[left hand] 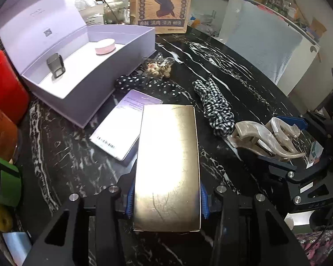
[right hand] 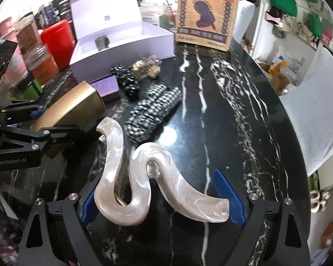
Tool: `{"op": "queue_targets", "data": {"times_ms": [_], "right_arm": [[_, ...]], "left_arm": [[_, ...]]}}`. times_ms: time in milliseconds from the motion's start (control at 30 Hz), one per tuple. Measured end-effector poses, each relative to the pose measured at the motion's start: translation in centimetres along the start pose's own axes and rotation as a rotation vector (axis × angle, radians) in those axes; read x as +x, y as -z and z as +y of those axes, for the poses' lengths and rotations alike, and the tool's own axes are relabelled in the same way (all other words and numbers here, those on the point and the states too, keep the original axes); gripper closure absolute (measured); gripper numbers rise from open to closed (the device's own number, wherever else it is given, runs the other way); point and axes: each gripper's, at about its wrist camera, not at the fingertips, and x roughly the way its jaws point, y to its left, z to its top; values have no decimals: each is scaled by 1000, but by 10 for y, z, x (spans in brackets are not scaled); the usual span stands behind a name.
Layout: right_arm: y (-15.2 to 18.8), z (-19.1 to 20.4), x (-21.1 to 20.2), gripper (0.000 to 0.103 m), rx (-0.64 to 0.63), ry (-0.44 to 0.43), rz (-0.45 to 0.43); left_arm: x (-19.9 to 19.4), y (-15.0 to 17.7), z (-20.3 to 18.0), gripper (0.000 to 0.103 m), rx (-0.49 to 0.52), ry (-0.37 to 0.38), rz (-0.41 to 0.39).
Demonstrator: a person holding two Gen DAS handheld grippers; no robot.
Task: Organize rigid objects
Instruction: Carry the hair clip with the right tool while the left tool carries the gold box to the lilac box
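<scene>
My left gripper (left hand: 167,199) is shut on a gold rectangular box (left hand: 166,166), gripped by its long sides and held above the black marble table (left hand: 233,66). In the right wrist view the same gold box (right hand: 73,108) shows at the left in the left gripper (right hand: 44,122). My right gripper (right hand: 159,197) is shut wide on a pearly wavy hair claw (right hand: 142,177), with a blue pad against each end. An open lilac gift box (left hand: 95,84) at the far left holds a pink round case (left hand: 105,46) and a small grey holder (left hand: 55,65).
A small lilac box (left hand: 117,128) lies just beyond the gold box. A polka-dot scrunchie (left hand: 144,84), a gingham scrunchie (left hand: 215,108) and a clear bag of trinkets (left hand: 158,66) lie mid-table. A brown paper bag (left hand: 162,2) stands behind; a red canister (left hand: 4,86) and jars line the left edge.
</scene>
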Motion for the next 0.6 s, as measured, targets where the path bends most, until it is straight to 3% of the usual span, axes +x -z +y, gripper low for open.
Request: {"op": "queue_targets", "data": {"times_ms": [600], "right_arm": [[-29,48,-4,11,-142,-105,-61]], "left_arm": [[-39,18,31,59,-93,-91,-61]]}}
